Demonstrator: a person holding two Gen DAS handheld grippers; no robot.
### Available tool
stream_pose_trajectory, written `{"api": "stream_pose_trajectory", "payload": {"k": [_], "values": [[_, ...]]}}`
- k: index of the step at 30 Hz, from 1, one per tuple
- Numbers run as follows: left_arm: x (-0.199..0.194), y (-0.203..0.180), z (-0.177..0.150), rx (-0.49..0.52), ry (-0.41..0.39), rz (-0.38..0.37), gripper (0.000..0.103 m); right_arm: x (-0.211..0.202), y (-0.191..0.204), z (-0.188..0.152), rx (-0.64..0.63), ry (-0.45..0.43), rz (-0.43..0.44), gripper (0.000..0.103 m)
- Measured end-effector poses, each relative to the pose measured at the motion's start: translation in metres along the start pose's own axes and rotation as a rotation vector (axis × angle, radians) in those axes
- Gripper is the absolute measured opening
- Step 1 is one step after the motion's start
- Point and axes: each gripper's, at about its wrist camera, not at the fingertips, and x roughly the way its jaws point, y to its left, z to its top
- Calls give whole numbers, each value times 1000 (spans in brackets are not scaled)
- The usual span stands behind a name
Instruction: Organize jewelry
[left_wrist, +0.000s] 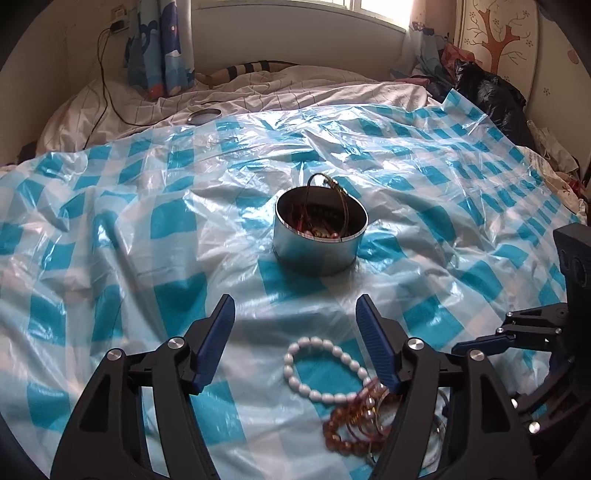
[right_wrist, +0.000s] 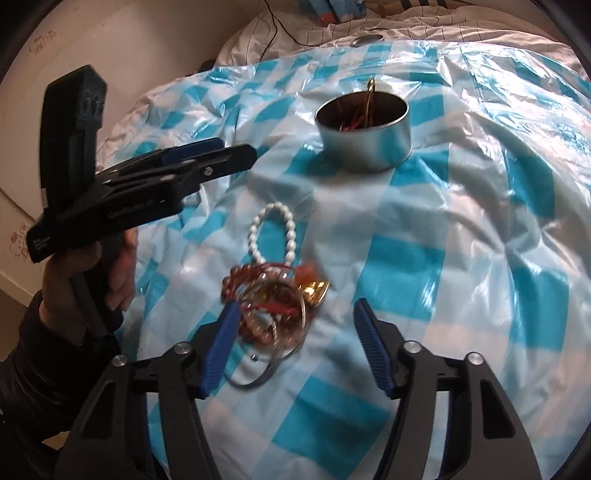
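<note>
The left gripper hung wide open over the sheet, holding nothing; a white bead bracelet lay just at 6 o'clock of its ribbed blue pads. The right gripper was wide open too, empty, its left pad at the edge of a tangled pile of amber beads, wire bangles and a gold piece. The white oval beads touched that pile at its 12 o'clock. The sheet was crinkled, glossy plastic in blue and white checks. At 12 o'clock stood a round metal tin, open, holding beads and bangles, one thin hoop rising above its rim.
</note>
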Motion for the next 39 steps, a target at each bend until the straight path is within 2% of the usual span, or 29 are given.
{"api": "stream_pose_trajectory", "payload": {"k": [4,5,6,8,9,11,15,21,23,24,26,27,28,31,39], "values": [[-9,2,-21,-6,30,-3,66,12,-10,-3,55,31,13,45],[-11,4,-25,-16,35,-6,66,16,-11,-3,57,40,11,38],[-12,6,-26,-26,38,-9,66,20,-9,-5,53,48,6,25],[-13,9,-26,-35,35,-16,66,25,-7,-6,41,58,23,10],[-12,12,-25,-44,36,-16,67,24,-4,-6,27,50,25,8],[-9,14,-24,-52,42,-23,67,18,-1,-6,17,33,31,6],[5,8,-26,-31,90,-55,67,-12,-14,3,40,-60,-1,6],[30,-32,-39,128,169,-51,67,-37,-45,5,87,-120,-119,6],[36,-41,-42,164,181,-36,67,-38,-52,4,107,-115,-126,6],[39,-46,-44,180,187,-40,65,-36,-53,4,114,-112,-128,6],[41,-49,-45,187,191,-55,38,-34,-54,3,120,-107,-128,6],[42,-49,-44,174,208,-95,16,-34,-55,2,122,-104,-127,6],[42,-49,-44,165,211,-111,4,-33,-55,2,125,-105,-126,6],[35,-46,-41,161,195,-126,2,-32,-55,4,135,-110,-113,6],[15,-7,-21,-11,134,-267,2,-32,-57,6,160,-127,-89,6]]}}
